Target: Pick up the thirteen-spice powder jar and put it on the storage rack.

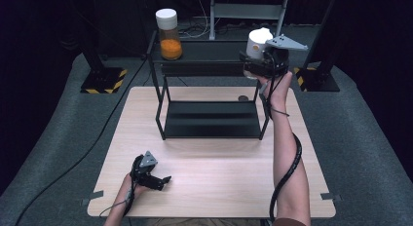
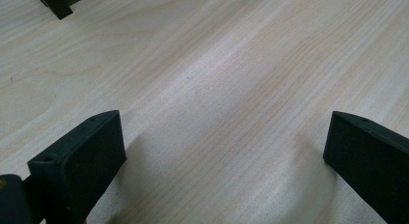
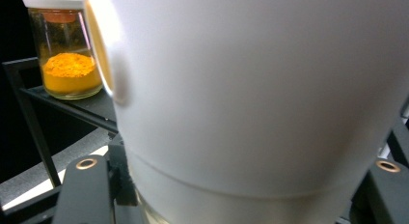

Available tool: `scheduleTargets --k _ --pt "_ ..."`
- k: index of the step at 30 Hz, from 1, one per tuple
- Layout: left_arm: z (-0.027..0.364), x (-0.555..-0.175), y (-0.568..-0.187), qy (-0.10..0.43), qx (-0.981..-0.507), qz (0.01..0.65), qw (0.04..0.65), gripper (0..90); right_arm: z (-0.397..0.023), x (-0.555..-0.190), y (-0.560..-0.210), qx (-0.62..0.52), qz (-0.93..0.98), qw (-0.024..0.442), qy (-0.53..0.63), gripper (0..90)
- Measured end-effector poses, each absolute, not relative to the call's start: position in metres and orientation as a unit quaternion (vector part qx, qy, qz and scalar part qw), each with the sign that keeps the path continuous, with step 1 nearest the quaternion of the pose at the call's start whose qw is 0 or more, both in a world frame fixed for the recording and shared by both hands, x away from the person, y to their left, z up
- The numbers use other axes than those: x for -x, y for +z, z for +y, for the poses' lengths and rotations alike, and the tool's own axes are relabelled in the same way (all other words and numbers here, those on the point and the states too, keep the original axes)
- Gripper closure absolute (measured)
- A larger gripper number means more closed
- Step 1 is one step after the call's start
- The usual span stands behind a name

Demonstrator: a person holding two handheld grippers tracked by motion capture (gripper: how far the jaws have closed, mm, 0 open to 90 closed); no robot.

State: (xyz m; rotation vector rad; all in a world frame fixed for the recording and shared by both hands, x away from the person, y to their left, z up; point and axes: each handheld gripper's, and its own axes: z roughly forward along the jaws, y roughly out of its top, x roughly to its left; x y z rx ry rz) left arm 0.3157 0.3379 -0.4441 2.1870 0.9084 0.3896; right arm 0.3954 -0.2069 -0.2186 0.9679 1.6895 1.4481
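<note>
- While the right claw (image 1: 254,65) grips the white-lidded jar (image 1: 258,43) upright, that jar hangs at the right end of the black metal shelf rack (image 1: 204,53), top tier.
- Orange-powder glass jar (image 1: 169,35): rack's left end.
- Left claw (image 1: 164,179): wide, nothing between, before the rack on the tabletop (image 1: 219,172).

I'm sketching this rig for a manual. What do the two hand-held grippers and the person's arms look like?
Each hand-held gripper, left and right, is black with a grey three-cornered plate on top and two flat, blocky black jaws. A black cable trails from each; the right one's thick cable runs along the forearm. Both forearms are bare, with no sleeves or gloves.
</note>
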Motion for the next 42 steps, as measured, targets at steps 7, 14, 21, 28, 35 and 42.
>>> scheduleTargets --k 7,14,21,28,35,42 --pt "0.338 -0.316 -0.444 0.151 -0.849 0.353 0.362 0.4 -0.207 -0.400 -0.212 -0.378 0.653 0.350 0.556 30.2" --pt "0.338 -0.316 -0.444 0.151 -0.849 0.353 0.362 0.4 -0.207 -0.402 -0.205 -0.377 0.651 0.353 0.556 30.2" --pt "0.338 -0.316 -0.444 0.151 -0.849 0.353 0.362 0.4 -0.206 -0.407 -0.197 -0.379 0.650 0.355 0.554 30.2" --pt "0.338 -0.316 -0.444 0.151 -0.849 0.353 0.362 0.4 -0.202 -0.420 -0.190 -0.385 0.657 0.354 0.543 30.2" --pt "0.338 -0.316 -0.444 0.152 -0.850 0.352 0.362 0.4 -0.196 -0.434 -0.184 -0.392 0.662 0.350 0.534 30.2" --pt "0.338 -0.316 -0.444 0.152 -0.850 0.352 0.362 0.4 -0.193 -0.447 -0.179 -0.399 0.662 0.345 0.532 30.2"
